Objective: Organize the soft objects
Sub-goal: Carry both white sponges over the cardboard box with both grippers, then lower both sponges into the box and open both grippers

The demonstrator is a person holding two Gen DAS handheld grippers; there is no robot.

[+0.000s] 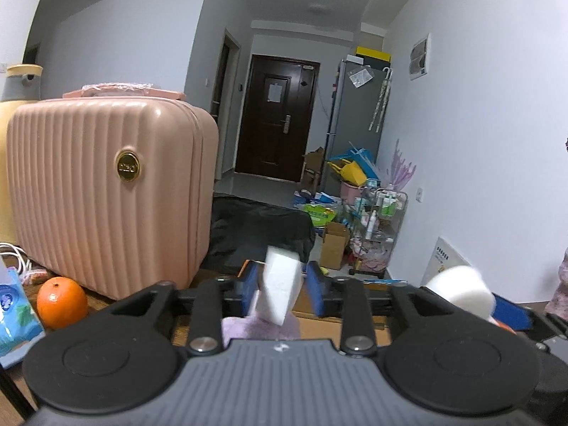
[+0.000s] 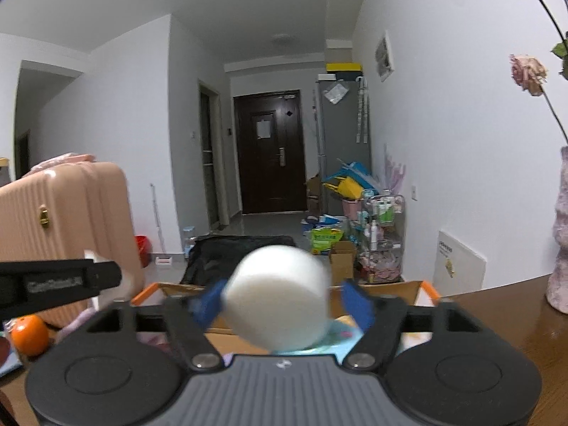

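Note:
A white wedge-shaped sponge (image 1: pixel 280 289) hangs tilted between the blue pads (image 1: pixel 249 284) of my left gripper (image 1: pixel 282 285). There is a slim gap on each side of it, so the gripper is open. Under it lies a lilac soft cloth (image 1: pixel 259 328) in an orange-edged cardboard box (image 2: pixel 408 289). A white foam cylinder (image 2: pixel 280 298), blurred, sits between the spread fingers (image 2: pixel 358 305) of my right gripper (image 2: pixel 284 301), clear of the right-hand pad. It also shows in the left wrist view as the foam cylinder (image 1: pixel 458 291). A pale blue soft item (image 2: pixel 340 330) lies below it.
A pink ribbed suitcase (image 1: pixel 106 191) stands close on the left, with an orange (image 1: pixel 61 301) at its foot. At the right is a brown table (image 2: pixel 504 319) with a vase (image 2: pixel 561 248) of dried roses. A black bag (image 1: pixel 255 234) and floor clutter lie ahead.

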